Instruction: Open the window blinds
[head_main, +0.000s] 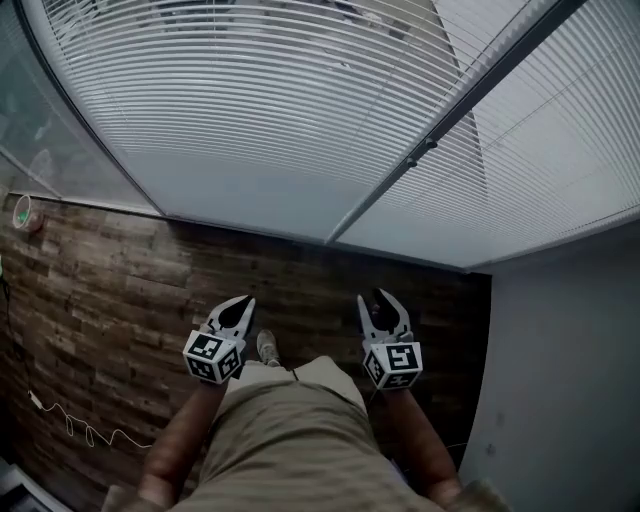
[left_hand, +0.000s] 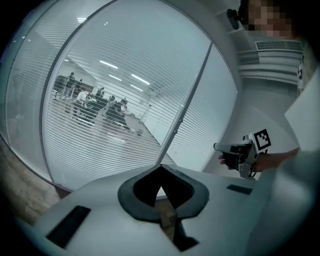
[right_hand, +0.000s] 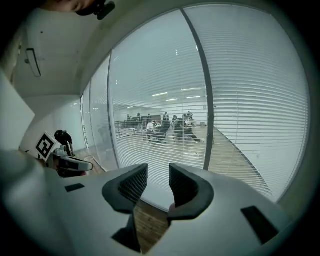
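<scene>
White slatted blinds (head_main: 300, 90) hang behind the glass wall ahead, split by a dark mullion (head_main: 440, 135) with a small dark fitting (head_main: 418, 152) on it. The slats (left_hand: 115, 100) lie tilted enough to show an office and people beyond. My left gripper (head_main: 238, 308) is held low in front of my legs, well short of the glass, its tips meeting with nothing in them (left_hand: 161, 169). My right gripper (head_main: 382, 305) is level with it, open, its ribbed pads (right_hand: 134, 184) apart and empty. Each gripper shows at the edge of the other's view: the right gripper (left_hand: 235, 150) and the left gripper (right_hand: 75, 162).
Dark wood-plank floor (head_main: 120, 270) runs up to the glass. A roll of tape (head_main: 27, 213) lies by the glass at far left, and a thin white cable (head_main: 80, 425) lies on the floor at lower left. A grey wall (head_main: 560, 370) closes the right side.
</scene>
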